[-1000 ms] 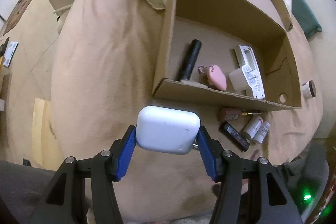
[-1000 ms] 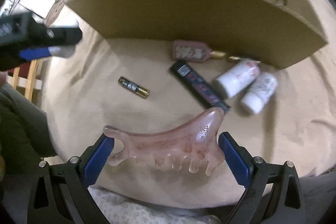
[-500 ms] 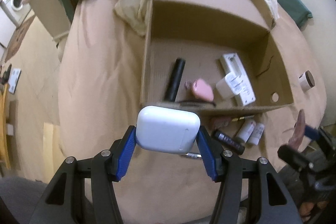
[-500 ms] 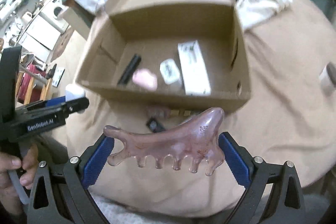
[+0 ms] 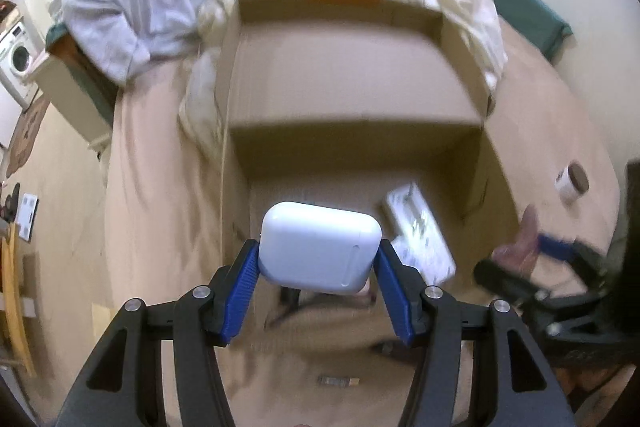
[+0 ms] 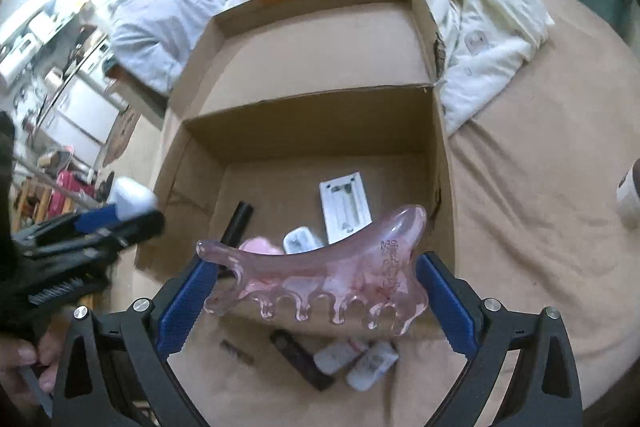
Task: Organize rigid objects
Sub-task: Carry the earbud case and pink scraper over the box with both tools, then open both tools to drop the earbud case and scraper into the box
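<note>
My left gripper (image 5: 318,269) is shut on a white earbud case (image 5: 319,247), held above the near edge of an open cardboard box (image 5: 352,75). It also shows at the left of the right wrist view (image 6: 120,215). My right gripper (image 6: 312,291) is shut on a pink translucent comb-shaped scraper (image 6: 316,267), held above the box's near wall (image 6: 160,247). Inside the box lie a black cylinder (image 6: 238,221), a pink item (image 6: 260,247), a small white item (image 6: 298,241) and a white flat package (image 6: 346,205).
On the tan bedcover (image 6: 540,227) in front of the box lie a battery (image 5: 338,381), a black stick (image 6: 300,357) and two small white bottles (image 6: 356,361). A small white jar (image 5: 572,183) stands right of the box. Crumpled white bedding (image 6: 480,7) lies behind it.
Both grippers have risen and moved forward over the box with their objects still held. The right gripper now appears beside the box in the left wrist view.
</note>
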The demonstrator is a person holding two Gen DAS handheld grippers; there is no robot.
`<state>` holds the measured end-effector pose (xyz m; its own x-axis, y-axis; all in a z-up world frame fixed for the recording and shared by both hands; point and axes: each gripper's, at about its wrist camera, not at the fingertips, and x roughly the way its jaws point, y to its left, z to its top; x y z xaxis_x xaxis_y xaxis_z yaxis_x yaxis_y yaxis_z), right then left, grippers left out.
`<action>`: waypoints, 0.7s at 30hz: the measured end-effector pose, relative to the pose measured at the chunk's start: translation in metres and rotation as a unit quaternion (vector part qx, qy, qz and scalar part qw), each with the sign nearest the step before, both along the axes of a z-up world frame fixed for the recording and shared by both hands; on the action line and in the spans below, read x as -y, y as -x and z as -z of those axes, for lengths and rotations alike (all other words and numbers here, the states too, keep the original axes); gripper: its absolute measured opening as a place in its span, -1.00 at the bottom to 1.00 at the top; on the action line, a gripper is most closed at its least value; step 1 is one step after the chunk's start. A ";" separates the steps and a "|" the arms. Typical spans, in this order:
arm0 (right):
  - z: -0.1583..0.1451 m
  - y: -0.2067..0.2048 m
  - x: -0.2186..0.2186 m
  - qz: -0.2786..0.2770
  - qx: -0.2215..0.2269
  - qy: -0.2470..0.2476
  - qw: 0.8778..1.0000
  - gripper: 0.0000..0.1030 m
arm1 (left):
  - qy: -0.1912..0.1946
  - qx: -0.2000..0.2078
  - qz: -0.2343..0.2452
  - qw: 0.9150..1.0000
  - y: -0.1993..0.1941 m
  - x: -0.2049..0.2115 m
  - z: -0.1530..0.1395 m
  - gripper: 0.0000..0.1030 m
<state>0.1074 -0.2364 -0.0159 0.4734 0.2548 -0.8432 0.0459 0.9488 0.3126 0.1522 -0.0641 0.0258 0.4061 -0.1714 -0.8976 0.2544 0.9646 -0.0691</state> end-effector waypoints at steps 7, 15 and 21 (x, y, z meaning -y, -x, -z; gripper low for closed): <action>0.008 -0.026 0.006 0.012 -0.002 -0.018 1.000 1.00 | 0.001 0.000 -0.012 1.000 -0.035 0.007 0.011 0.06; 0.034 -0.043 -0.002 0.005 -0.041 -0.068 0.997 1.00 | -0.016 -0.028 -0.002 0.999 -0.037 0.020 0.063 0.06; 0.042 -0.045 0.000 0.016 -0.054 -0.086 0.995 1.00 | -0.046 -0.035 0.002 0.998 -0.027 0.027 0.086 0.06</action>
